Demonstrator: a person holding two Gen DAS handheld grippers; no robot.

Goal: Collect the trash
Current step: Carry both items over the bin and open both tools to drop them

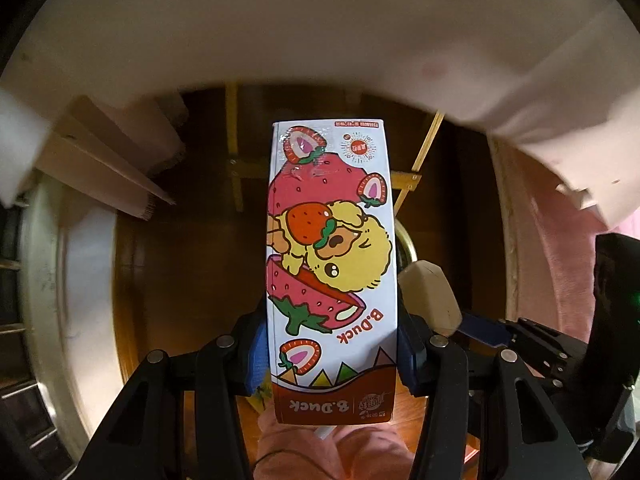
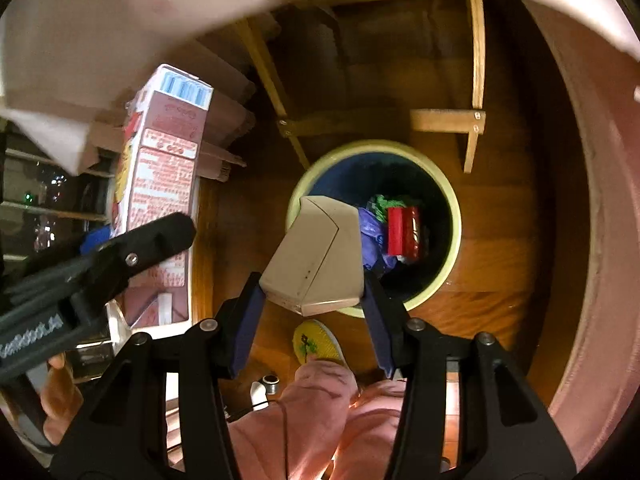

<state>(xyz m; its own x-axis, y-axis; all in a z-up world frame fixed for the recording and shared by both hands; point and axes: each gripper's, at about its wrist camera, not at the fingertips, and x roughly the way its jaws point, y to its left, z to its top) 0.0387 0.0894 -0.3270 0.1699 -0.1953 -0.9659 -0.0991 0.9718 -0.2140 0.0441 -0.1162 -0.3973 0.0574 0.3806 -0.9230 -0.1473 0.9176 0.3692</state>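
My left gripper (image 1: 332, 356) is shut on a tall B.Duck strawberry carton (image 1: 330, 264), held upright over the wooden floor. The same carton (image 2: 160, 184) shows at the left of the right wrist view, clamped by the left gripper (image 2: 120, 252). My right gripper (image 2: 314, 304) is shut on a small beige box (image 2: 316, 256), which hangs over the near rim of a round bin (image 2: 454, 240). Inside the bin lie a red can (image 2: 402, 230), purple plastic (image 2: 370, 240) and something green (image 2: 390, 202). In the left wrist view the beige box (image 1: 430, 300) appears just right of the carton.
A white tabletop edge (image 1: 280, 40) arches over both views. Wooden chair legs (image 2: 476, 80) stand beyond the bin. Cardboard pieces (image 1: 108, 160) lean at the left. A person's pink trousers (image 2: 320, 412) and a yellow slipper (image 2: 316, 344) are below the grippers.
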